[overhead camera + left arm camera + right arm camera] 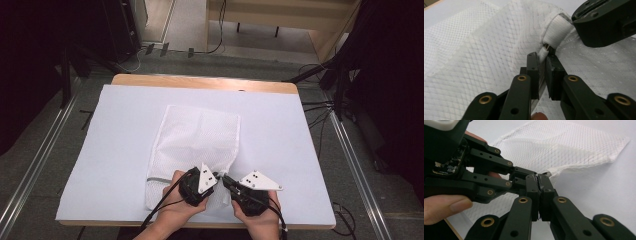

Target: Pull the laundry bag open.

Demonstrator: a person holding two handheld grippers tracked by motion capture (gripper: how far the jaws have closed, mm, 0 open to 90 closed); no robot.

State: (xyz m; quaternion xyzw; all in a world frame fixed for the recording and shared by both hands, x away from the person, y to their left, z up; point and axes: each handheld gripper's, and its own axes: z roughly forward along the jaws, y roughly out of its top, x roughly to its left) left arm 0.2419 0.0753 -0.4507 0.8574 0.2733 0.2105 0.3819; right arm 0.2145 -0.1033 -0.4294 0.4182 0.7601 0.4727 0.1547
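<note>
Both hands at near counter edge, left tool (pixel 216 176) and right tool (pixel 226 181) tip to tip. Left tool (pixel 542 58) clenched on white mesh bag (pixel 197 145) at its banded corner; right tool (pixel 539 181) clenched on same spot. Bag lies flat mid-counter on white sheet (pixel 280 140).

Left hand-held gripper (pixel 216 176) and right hand-held gripper (pixel 225 179), tips converging near the desk's front edge. Each is held from below by a hand: left hand (pixel 176 200), right hand (pixel 257 216). Both pairs of jaws are closed, the left nipping white fabric, the right pinching thin material between its pads.
</note>
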